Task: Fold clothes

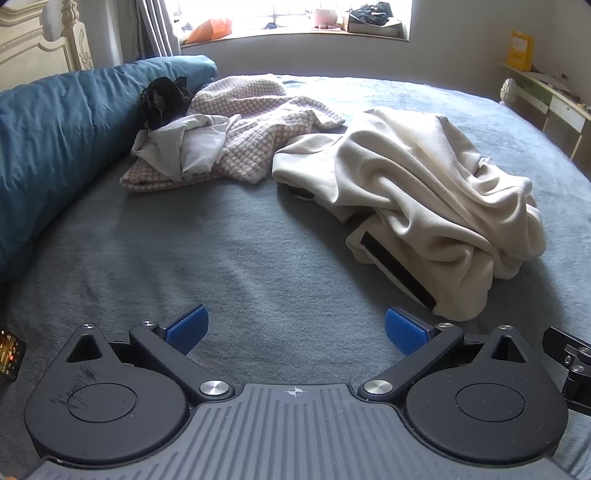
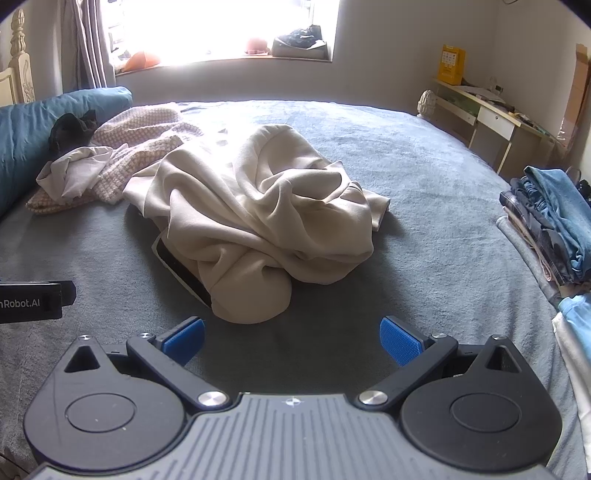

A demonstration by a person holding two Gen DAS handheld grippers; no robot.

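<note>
A crumpled cream garment [image 1: 413,199] lies in a heap on the grey bed cover [image 1: 229,251], with a dark band showing at its near edge; it also shows in the right wrist view [image 2: 258,206]. My left gripper [image 1: 295,328] is open and empty, low over the cover, with the heap ahead to its right. My right gripper [image 2: 291,338] is open and empty, just short of the heap's near end. Behind lie a pink-and-white checked garment [image 1: 258,122], a pale grey garment [image 1: 184,144] and a black garment [image 1: 166,96].
A blue pillow [image 1: 55,147] runs along the left side. A stack of folded clothes [image 2: 550,229] sits at the bed's right edge. A desk [image 2: 495,114] stands by the right wall. A window sill [image 1: 295,26] with clutter is beyond the bed. A phone [image 1: 9,354] lies at lower left.
</note>
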